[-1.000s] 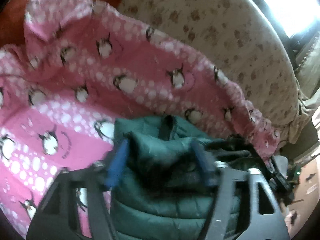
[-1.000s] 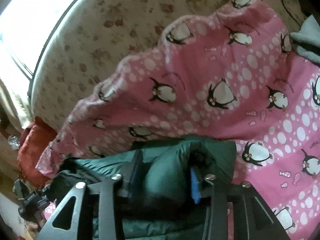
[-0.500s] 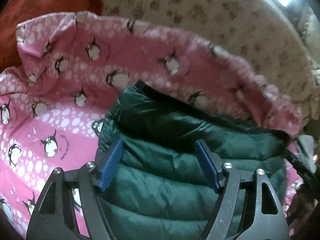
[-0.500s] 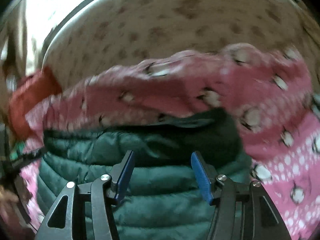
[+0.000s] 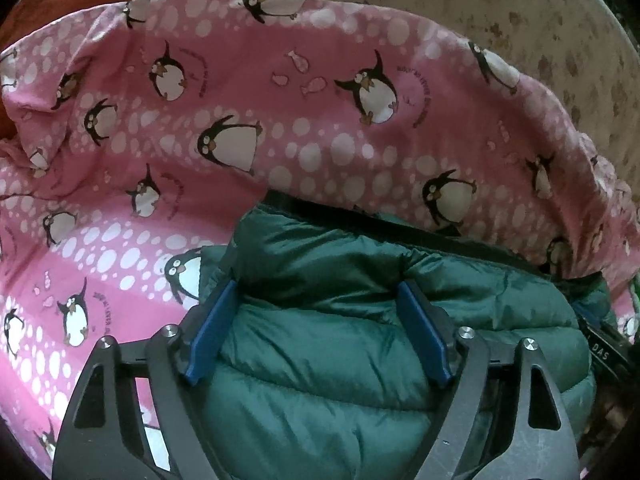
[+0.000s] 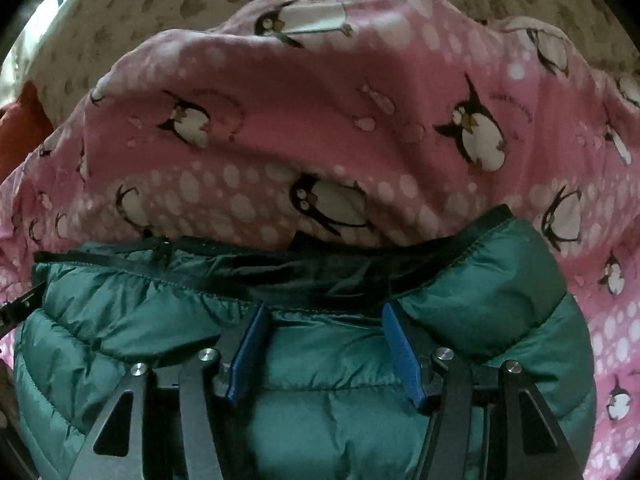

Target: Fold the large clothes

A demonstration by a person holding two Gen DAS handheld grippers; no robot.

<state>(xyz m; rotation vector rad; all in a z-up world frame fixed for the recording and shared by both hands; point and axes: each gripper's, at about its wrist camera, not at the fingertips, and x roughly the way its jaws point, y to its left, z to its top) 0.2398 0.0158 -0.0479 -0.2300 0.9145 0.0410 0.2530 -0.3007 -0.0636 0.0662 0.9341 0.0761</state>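
A dark green quilted puffer jacket (image 5: 340,320) lies folded on a pink penguin-print sheet (image 5: 240,80); it also shows in the right wrist view (image 6: 320,380). My left gripper (image 5: 318,296) is open, its blue pads (image 5: 210,332) wide apart, pressed down over the jacket's folded top edge. My right gripper (image 6: 324,316) is open too, its blue pads (image 6: 402,354) straddling the jacket just below its black-trimmed edge (image 6: 200,272). Neither grips the fabric.
The pink sheet (image 6: 320,120) is bunched up behind the jacket. Beyond it is a beige flower-print mattress (image 5: 480,12). An orange-red cloth (image 6: 20,128) lies at the left edge. The other gripper's black frame (image 5: 604,348) peeks in at the right.
Both grippers let go of the jacket after carrying its folded part over, and have lowered closer onto it. The jacket now lies flat and fills more of both views.
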